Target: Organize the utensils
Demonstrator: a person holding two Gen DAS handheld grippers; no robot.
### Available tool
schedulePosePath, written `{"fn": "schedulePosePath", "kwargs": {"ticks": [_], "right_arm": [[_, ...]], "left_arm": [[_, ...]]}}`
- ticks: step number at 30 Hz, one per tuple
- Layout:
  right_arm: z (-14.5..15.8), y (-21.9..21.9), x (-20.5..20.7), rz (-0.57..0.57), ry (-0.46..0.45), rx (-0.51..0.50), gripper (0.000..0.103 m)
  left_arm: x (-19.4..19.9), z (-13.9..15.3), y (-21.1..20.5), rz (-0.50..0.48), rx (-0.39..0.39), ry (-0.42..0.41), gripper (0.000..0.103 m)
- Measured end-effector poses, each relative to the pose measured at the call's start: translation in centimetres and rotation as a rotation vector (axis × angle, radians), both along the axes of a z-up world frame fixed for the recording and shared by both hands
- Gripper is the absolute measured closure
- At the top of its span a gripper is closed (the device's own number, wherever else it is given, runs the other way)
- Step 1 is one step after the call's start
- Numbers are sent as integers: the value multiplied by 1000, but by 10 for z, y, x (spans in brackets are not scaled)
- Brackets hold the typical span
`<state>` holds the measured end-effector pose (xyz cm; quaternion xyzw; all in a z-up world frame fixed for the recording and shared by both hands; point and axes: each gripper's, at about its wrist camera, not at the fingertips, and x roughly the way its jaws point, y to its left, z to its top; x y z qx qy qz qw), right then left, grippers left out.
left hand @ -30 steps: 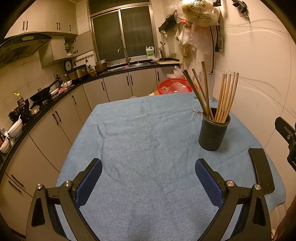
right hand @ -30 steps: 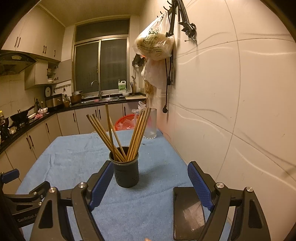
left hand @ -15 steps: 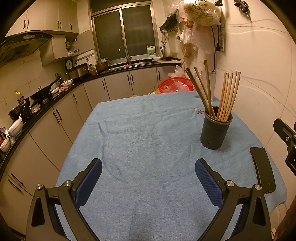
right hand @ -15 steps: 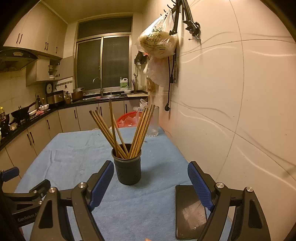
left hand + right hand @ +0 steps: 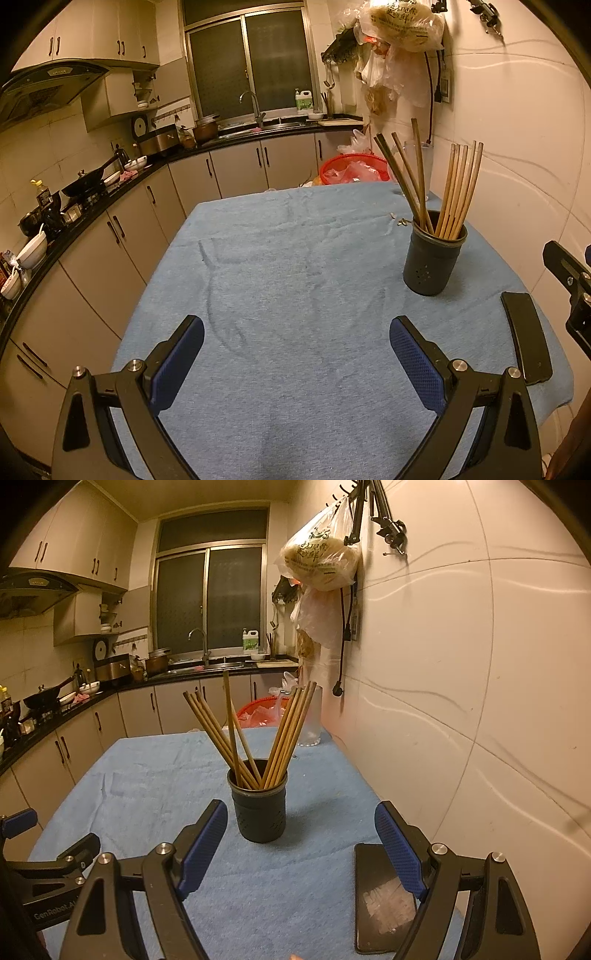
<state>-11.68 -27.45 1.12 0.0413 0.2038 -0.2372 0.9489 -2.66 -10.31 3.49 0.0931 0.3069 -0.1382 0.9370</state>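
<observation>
A dark utensil holder point(image 5: 433, 258) point(image 5: 258, 805) stands on the blue cloth point(image 5: 295, 280) point(image 5: 147, 782) near the wall, with several wooden chopsticks point(image 5: 456, 192) point(image 5: 284, 731) upright in it, fanned into two bunches. My left gripper point(image 5: 295, 354) hovers open over bare cloth, the holder ahead and to its right. My right gripper point(image 5: 301, 834) is open just short of the holder, nothing between its fingers. Part of the right gripper's frame shows at the left wrist view's right edge.
A black phone point(image 5: 526, 339) point(image 5: 384, 897) lies flat near the table's right front corner. A clear glass point(image 5: 310, 720) stands at the far right by the wall. A red basket point(image 5: 351, 170) sits beyond the table. Cabinets and a counter run along the left.
Both views drifted very slightly; the holder sits a touch lower and nearer in the frames. Both grippers stayed open and nothing was grasped.
</observation>
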Motion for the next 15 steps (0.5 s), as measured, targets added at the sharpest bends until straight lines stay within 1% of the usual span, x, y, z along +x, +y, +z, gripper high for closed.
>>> {"fn": "schedulePosePath", "kwargs": {"ticks": [15], "right_arm": [[3,6,-6,7,-14,-13,19]], "left_arm": [[-7,6,7,-3,-6,-15,3]]}}
